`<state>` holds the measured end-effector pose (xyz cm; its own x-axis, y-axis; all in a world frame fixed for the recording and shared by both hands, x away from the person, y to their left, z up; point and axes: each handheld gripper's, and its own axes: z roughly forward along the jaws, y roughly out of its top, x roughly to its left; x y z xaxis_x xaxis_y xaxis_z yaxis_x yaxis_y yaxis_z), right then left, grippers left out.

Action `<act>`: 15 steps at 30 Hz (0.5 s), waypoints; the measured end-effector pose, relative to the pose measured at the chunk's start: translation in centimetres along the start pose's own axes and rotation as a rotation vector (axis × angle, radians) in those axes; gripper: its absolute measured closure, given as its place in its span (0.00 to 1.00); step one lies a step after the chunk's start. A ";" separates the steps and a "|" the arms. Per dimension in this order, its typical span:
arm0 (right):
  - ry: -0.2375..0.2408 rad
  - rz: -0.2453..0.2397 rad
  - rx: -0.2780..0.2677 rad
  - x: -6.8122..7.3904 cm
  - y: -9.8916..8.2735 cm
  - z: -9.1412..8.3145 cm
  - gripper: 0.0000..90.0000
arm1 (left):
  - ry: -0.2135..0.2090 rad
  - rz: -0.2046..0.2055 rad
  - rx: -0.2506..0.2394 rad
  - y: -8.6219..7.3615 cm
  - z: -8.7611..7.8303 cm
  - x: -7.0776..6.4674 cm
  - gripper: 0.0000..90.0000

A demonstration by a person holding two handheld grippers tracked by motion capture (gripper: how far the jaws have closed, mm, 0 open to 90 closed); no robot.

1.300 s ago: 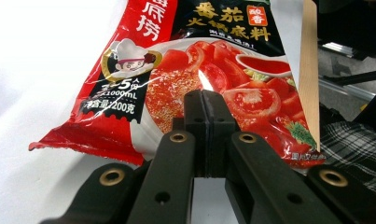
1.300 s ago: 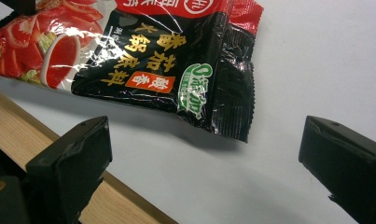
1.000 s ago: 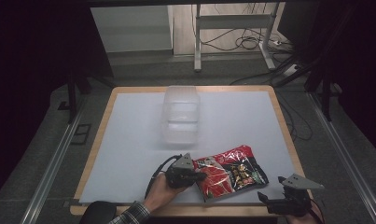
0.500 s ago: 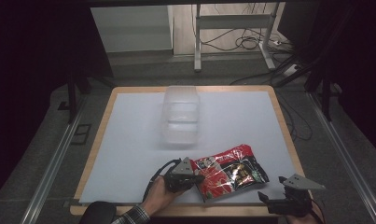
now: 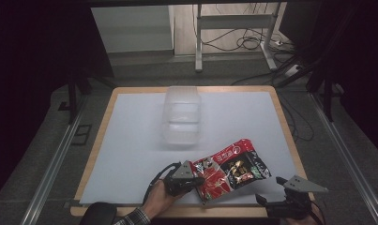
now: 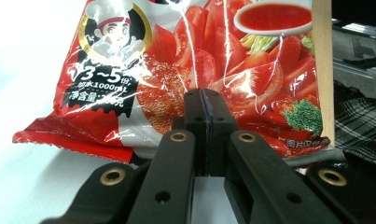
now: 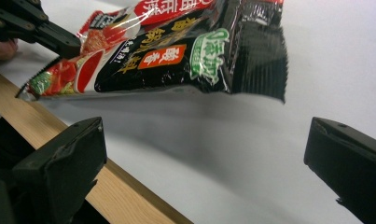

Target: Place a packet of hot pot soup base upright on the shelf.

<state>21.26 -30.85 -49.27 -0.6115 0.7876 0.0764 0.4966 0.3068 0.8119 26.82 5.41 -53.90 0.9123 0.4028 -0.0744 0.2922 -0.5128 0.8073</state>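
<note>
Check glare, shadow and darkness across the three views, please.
Left gripper view: white glare streaks on the shiny sauce packet. Right gripper view: the raised packet casts a soft shadow on the white mat. High view: surroundings very dark, clear container faint.

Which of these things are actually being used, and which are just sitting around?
In use:
- red and black food packet, pinched by the left gripper
- right gripper, jaws wide apart

Lying about:
- clear plastic container
- cables on the floor

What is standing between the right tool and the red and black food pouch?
Nothing visible. The right tool waits open at the table's near edge, and only bare white table surface lies between it and the pouch, which the left tool holds raised by one edge.
</note>
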 end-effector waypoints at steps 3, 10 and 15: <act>0.020 0.025 -0.021 0.2 0.1 0.0 0.00 | 0.002 0.008 0.008 -0.1 -0.1 0.0 1.00; 0.033 -0.003 -0.056 1.1 0.7 0.2 0.00 | 0.007 -0.002 0.007 -0.5 -0.2 -0.1 1.00; 0.037 -0.008 -0.092 1.6 1.2 0.2 0.00 | 0.011 -0.005 0.015 -0.6 -0.2 -0.1 1.00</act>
<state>21.01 -29.14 -48.27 -0.6383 0.7645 0.0901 0.4345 0.2611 0.8620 26.48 5.82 -54.23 0.9078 0.4131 -0.0718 0.3007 -0.5219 0.7982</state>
